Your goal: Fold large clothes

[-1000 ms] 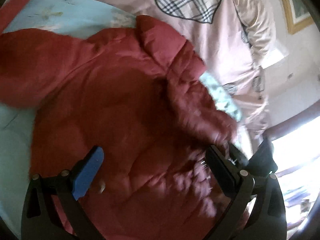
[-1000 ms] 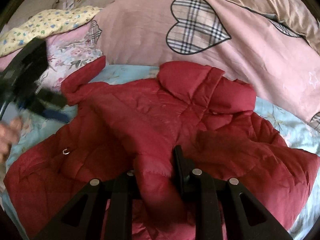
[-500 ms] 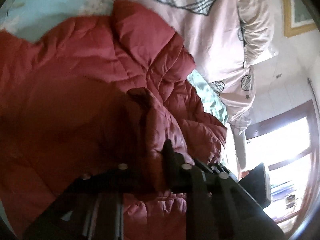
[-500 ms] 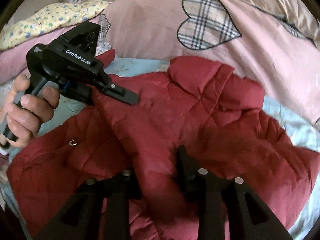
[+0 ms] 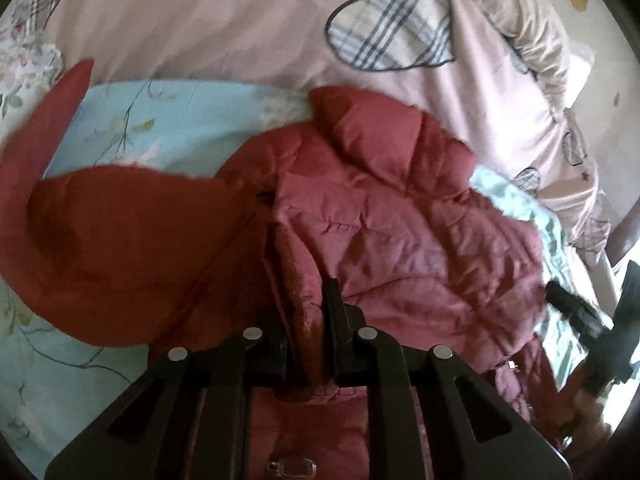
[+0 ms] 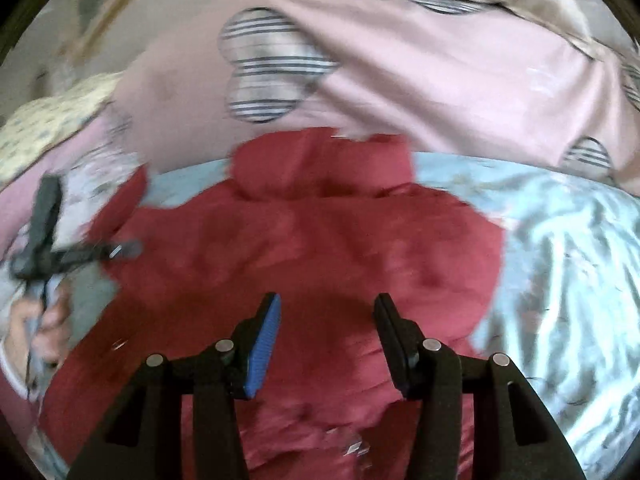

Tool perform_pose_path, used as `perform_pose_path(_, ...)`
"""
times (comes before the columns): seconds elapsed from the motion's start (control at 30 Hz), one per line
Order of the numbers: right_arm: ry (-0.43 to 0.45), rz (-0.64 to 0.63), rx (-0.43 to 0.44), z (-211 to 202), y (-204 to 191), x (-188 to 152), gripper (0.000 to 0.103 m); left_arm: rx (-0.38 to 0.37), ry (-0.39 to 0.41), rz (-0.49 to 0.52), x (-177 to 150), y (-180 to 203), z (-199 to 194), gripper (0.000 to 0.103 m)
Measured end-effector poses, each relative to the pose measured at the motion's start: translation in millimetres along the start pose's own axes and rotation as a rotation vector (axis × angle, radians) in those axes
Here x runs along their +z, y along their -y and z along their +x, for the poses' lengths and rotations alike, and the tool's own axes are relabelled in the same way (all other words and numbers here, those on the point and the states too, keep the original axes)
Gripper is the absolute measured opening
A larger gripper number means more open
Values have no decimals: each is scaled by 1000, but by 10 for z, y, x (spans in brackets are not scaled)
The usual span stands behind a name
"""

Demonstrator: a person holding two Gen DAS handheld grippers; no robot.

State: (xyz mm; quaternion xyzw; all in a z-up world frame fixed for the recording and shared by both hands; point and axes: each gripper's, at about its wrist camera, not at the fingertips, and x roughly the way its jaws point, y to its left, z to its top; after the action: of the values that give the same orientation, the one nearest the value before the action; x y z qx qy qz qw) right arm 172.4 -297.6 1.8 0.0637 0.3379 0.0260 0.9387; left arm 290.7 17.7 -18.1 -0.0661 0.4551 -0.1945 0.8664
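Observation:
A dark red quilted puffer jacket [image 5: 400, 232] lies on a light blue floral bedsheet [image 5: 152, 120], collar toward the pink duvet. My left gripper [image 5: 306, 320] is shut on a fold of the jacket's edge, with one side of the jacket folded over the body. One sleeve [image 5: 48, 132] trails to the left. In the right wrist view the jacket [image 6: 320, 240] fills the middle, blurred. My right gripper [image 6: 326, 312] is open and empty just above it. The left gripper [image 6: 60, 252] shows there at the far left, held by a hand.
A pink duvet with plaid hearts [image 5: 388, 32] lies along the far side of the bed. A beige pillow [image 5: 532, 28] and a yellow floral pillow [image 6: 52, 120] sit behind it. Bare blue sheet [image 6: 560, 260] lies right of the jacket.
My right gripper has let go of the jacket fold and opened. My left gripper, open a second ago, shut on the jacket's edge and has drawn it across the body.

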Motion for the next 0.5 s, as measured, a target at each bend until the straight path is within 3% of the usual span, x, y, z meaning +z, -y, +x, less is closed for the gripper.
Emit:
perform_pose_path(0.07, -7, 48, -45, 104, 144, 52, 50, 28, -8, 5, -28, -7, 57, 13)
perform_pose_path(0.17, -90, 94, -87, 380, 323, 49, 50, 58, -31, 10, -101, -45, 138, 17)
perform_pose_path(0.23, -131, 109, -90, 553, 381, 3, 50, 74, -30, 13, -120, -34, 84, 27)
perform_pose_path(0.37, -199, 71, -134, 770, 332, -120, 51, 134, 25, 10, -195, -57, -182, 28)
perform_pose_path(0.5, -208, 49, -157, 856, 272, -191, 53, 53, 97, 16, -213, 56, -467, 28)
